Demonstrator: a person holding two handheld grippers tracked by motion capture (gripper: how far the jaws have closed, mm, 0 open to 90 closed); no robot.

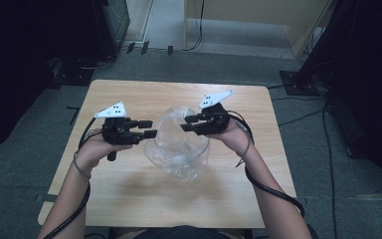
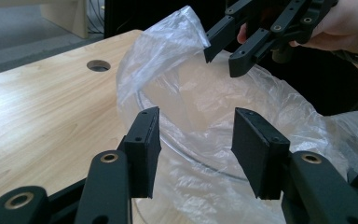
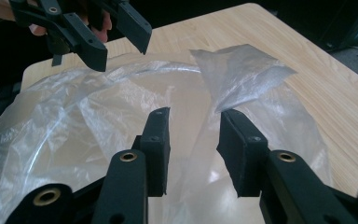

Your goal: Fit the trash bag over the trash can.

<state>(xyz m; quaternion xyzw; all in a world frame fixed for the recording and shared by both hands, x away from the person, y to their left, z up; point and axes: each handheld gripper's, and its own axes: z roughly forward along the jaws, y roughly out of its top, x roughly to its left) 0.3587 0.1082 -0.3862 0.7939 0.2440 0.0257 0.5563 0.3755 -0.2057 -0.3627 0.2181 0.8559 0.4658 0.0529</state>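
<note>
A crumpled clear plastic bag (image 1: pixel 176 144) lies in the middle of the wooden table (image 1: pixel 129 199). The curved rim of a clear bowl (image 2: pixel 182 151) shows through it. My left gripper (image 1: pixel 152 128) hovers at the bag's left edge, pointing right. It is open, and the bag (image 2: pixel 196 93) lies behind the gap between its jaws (image 2: pixel 196 140). My right gripper (image 1: pixel 184 123) faces it from the bag's right side and is open, jaws a little apart (image 3: pixel 193 140). A raised flap of the bag (image 3: pixel 242 70) stands up beside its right jaw tip, not pinched.
A round cable hole (image 2: pixel 98 65) is cut in the tabletop beyond the bag. Cables trail from both grippers off the near edge. Dark stands (image 1: pixel 323 45) and floor cables surround the table, and pale wooden furniture (image 1: pixel 258 15) stands behind.
</note>
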